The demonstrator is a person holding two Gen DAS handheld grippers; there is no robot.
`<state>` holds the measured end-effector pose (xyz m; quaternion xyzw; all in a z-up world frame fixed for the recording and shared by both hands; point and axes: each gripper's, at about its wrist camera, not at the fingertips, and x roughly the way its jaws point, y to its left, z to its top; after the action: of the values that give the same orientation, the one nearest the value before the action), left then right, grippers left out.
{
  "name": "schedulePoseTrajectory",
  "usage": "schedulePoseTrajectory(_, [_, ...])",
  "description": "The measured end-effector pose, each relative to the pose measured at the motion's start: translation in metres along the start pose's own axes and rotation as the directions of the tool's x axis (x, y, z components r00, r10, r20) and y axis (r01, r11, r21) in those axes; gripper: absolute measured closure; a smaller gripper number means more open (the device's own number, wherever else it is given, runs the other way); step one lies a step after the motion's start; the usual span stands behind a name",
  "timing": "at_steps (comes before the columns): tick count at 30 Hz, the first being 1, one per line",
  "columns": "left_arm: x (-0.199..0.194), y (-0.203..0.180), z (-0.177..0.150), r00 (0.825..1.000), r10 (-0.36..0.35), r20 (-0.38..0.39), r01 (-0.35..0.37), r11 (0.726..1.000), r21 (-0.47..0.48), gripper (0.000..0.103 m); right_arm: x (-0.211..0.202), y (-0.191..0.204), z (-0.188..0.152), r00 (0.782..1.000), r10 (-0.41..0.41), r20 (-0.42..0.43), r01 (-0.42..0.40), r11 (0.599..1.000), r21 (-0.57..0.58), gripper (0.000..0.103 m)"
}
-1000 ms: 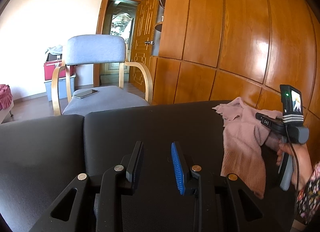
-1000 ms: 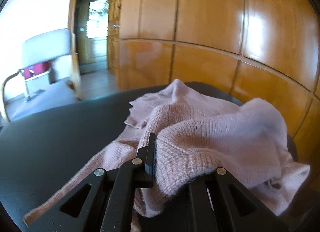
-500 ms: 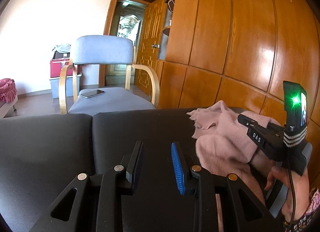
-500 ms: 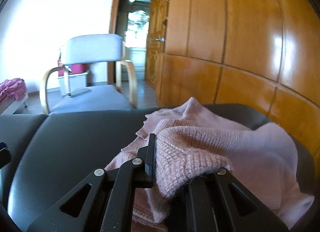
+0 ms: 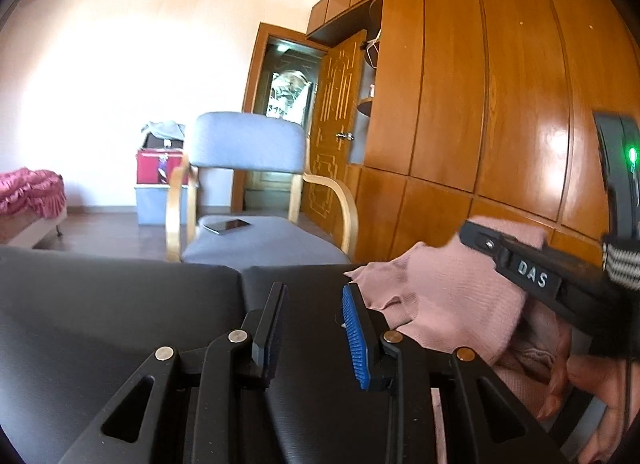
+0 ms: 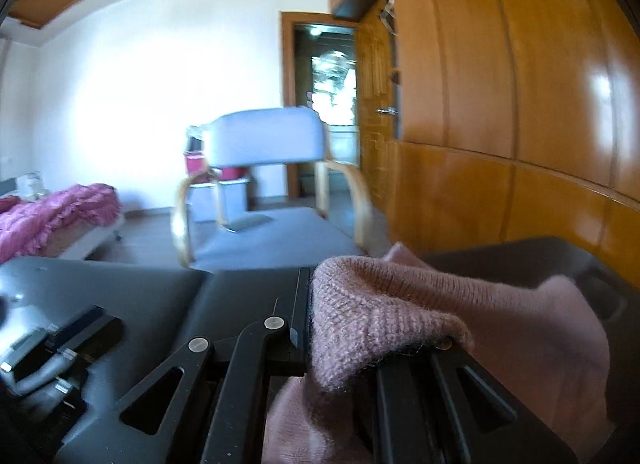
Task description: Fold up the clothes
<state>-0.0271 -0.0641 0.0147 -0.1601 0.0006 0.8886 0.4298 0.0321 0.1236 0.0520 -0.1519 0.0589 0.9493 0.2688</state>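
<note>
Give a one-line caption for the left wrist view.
Open left gripper over the black table, beside a pink sweater held by the right gripper.

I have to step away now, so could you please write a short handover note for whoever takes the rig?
Left gripper: open, holding nothing, over the black padded surface.
Right gripper: shut on the pink sweater, lifted in a bunch with the rest draped on the surface.
Done: sweater picked up only; no fold visible.
Left: spread it flat, then fold.

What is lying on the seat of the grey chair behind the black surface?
A phone lies flat on the chair seat, near its front left. The seat's front edge is hidden by the black surface.
</note>
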Motion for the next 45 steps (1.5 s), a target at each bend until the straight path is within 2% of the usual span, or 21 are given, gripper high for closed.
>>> schedulePoseTrajectory(7, [-0.022,0.016,-0.003,0.998,0.045,0.035,-0.048,0.995,0.085,0.075,0.004,0.059,-0.001,0.989,0.143,-0.034,-0.144,0.988,-0.056,0.096])
schedulePoseTrajectory(13, [-0.043,0.056,-0.005,0.996,0.091,0.016,-0.092,0.995,0.037,0.075,0.010,0.109,-0.001,0.965,0.253,-0.071,-0.259,0.961,-0.094,0.096])
schedulePoseTrajectory(20, [-0.068,0.115,-0.010,0.985,0.172,-0.013,-0.173,0.982,-0.071,0.075,0.019,0.174,-0.007,0.913,0.388,-0.127,-0.403,0.906,-0.126,0.096])
schedulePoseTrajectory(25, [-0.074,0.136,-0.015,0.986,0.166,-0.031,-0.169,0.976,-0.137,0.072,0.023,0.212,-0.017,0.852,0.493,-0.176,-0.514,0.852,-0.103,0.095])
schedulePoseTrajectory(27, [-0.070,0.141,-0.015,0.986,0.162,-0.044,-0.167,0.974,-0.155,0.070,0.026,0.219,-0.021,0.841,0.504,-0.195,-0.526,0.846,-0.083,0.094])
schedulePoseTrajectory(30, [-0.057,0.142,-0.015,0.982,0.169,-0.083,-0.181,0.970,-0.161,0.070,0.029,0.223,-0.029,0.821,0.517,-0.241,-0.544,0.837,-0.054,0.074])
schedulePoseTrajectory(32, [-0.053,0.140,-0.015,0.981,0.170,-0.097,-0.183,0.971,-0.155,0.070,0.029,0.223,-0.034,0.803,0.529,-0.274,-0.560,0.828,-0.044,0.039])
schedulePoseTrajectory(34, [-0.049,0.139,-0.016,0.979,0.170,-0.110,-0.185,0.971,-0.149,0.069,0.024,0.216,-0.035,0.809,0.523,-0.268,-0.555,0.830,-0.055,0.032])
schedulePoseTrajectory(37, [-0.048,0.138,-0.015,0.978,0.173,-0.117,-0.189,0.972,-0.141,0.069,0.012,0.198,-0.038,0.829,0.504,-0.241,-0.532,0.844,-0.065,0.030])
schedulePoseTrajectory(41, [-0.046,0.137,-0.015,0.976,0.177,-0.125,-0.193,0.972,-0.132,0.068,-0.003,0.154,-0.039,0.840,0.487,-0.239,-0.502,0.865,-0.005,0.028])
schedulePoseTrajectory(44, [-0.044,0.136,-0.017,0.973,0.180,-0.143,-0.199,0.972,-0.127,0.067,-0.019,0.113,-0.039,0.883,0.414,-0.222,-0.424,0.906,0.006,0.019])
schedulePoseTrajectory(45, [-0.043,0.135,-0.017,0.972,0.182,-0.151,-0.201,0.972,-0.125,0.067,-0.024,0.101,-0.040,0.896,0.383,-0.222,-0.393,0.919,0.000,0.019])
